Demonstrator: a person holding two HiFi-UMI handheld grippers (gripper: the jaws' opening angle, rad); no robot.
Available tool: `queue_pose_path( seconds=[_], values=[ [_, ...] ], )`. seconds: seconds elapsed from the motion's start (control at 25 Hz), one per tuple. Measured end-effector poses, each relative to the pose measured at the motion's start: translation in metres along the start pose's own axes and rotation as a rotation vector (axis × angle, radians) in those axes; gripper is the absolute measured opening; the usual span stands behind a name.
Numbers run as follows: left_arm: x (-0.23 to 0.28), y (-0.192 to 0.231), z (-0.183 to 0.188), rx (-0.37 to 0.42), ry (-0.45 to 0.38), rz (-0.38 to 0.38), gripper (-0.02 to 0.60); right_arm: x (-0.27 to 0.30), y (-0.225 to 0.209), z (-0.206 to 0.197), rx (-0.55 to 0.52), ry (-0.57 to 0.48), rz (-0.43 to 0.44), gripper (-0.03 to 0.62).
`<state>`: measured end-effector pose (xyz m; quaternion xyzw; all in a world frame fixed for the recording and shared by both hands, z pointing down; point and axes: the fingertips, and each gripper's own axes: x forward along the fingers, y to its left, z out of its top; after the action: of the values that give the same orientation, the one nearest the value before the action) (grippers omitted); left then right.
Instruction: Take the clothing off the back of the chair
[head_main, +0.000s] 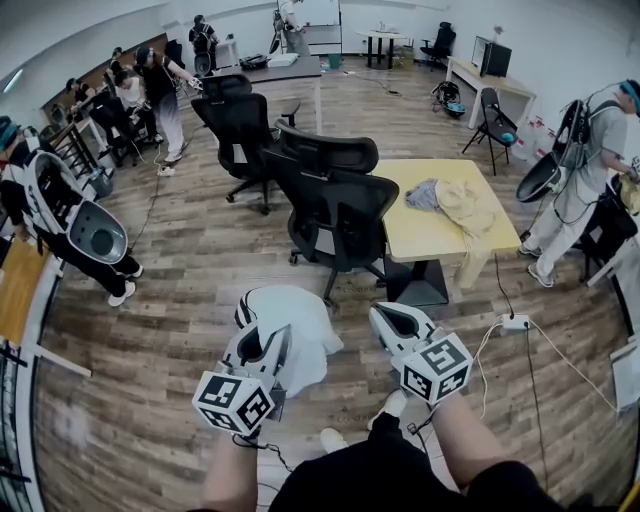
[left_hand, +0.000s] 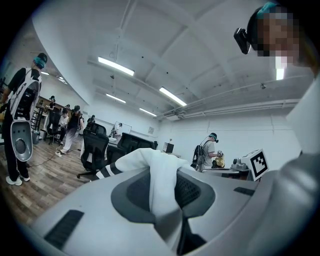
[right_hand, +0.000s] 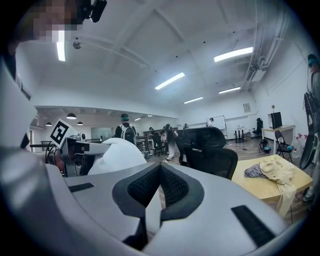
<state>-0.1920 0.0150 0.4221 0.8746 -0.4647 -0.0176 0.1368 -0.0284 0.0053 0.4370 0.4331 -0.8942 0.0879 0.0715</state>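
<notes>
My left gripper (head_main: 265, 338) is shut on a white garment (head_main: 300, 325) with black stripes at one cuff, which hangs from the jaws over the wooden floor. In the left gripper view the cloth (left_hand: 161, 167) is pinched between the dark pads and drapes to the left. My right gripper (head_main: 388, 320) hovers just right of the garment, apart from it. Its pads (right_hand: 172, 185) meet with nothing between them. The nearest black office chair (head_main: 340, 205) stands ahead of both grippers, its back bare.
A yellow table (head_main: 420, 235) right of the chair carries a beige and a grey garment (head_main: 460, 205). More black chairs (head_main: 240, 120) stand behind. Several people stand around the room's edges. A power strip and cable (head_main: 515, 322) lie on the floor at right.
</notes>
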Motion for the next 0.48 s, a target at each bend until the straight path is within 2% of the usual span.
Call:
queue_pose_path(
  seconds=[0.48],
  values=[
    [-0.0066, 0.0027, 0.0028, 0.003, -0.009, 0.010, 0.095, 0.0008, 0.0069, 0.0008, -0.005, 0.003, 0.006, 0.012]
  ],
)
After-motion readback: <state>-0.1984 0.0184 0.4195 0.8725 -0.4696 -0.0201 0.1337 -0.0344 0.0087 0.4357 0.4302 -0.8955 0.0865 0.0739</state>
